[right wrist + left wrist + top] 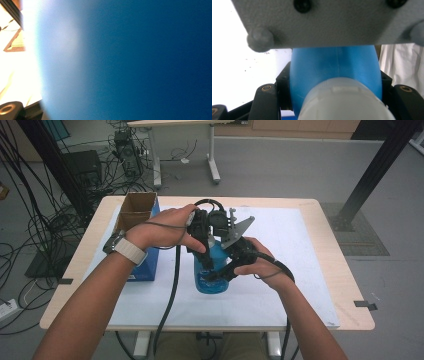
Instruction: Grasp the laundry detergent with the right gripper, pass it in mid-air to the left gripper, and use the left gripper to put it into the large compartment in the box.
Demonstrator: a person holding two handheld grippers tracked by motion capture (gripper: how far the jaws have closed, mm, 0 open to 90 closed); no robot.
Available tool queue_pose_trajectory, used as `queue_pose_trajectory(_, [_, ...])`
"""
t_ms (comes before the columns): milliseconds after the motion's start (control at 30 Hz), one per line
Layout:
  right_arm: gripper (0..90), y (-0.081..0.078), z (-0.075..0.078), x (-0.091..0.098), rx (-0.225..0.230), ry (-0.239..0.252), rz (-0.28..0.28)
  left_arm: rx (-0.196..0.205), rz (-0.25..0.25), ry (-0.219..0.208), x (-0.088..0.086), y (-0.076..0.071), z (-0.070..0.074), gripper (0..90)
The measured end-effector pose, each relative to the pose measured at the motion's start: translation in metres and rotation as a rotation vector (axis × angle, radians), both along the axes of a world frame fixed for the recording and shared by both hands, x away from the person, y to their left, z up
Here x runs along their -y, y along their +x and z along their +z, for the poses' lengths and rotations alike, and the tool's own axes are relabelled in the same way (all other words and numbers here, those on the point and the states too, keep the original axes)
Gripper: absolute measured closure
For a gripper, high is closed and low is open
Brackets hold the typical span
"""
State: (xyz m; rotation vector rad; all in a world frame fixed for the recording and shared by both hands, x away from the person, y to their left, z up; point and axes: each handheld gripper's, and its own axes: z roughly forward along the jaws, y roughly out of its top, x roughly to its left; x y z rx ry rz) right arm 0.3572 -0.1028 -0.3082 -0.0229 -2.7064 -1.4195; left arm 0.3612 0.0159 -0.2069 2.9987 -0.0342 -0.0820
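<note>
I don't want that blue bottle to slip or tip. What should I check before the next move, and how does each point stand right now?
1. Left tongs around the blue bottle: ok; the left gripper view shows a black jaw on each side of the bottle's body.
2. White cap on the bottle: ok, it sits on the neck; whether it is tight, cannot tell.
3. Right tongs gripping the bottle: cannot tell; they lie against it, but the right gripper view is a blue blur.
4. Bottle base on the white mat: cannot tell.
5. Open cardboard box apart from the bottle: ok.
</note>
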Motion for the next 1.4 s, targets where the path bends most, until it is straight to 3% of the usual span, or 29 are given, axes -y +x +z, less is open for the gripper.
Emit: queue_pose_trajectory(1400, [43.8,-0.0008,0.0031,0.0020,0.019,-0.006,-0.001,0.013,0.001,-0.002,0.0006,-0.0025,0.0018,38.2])
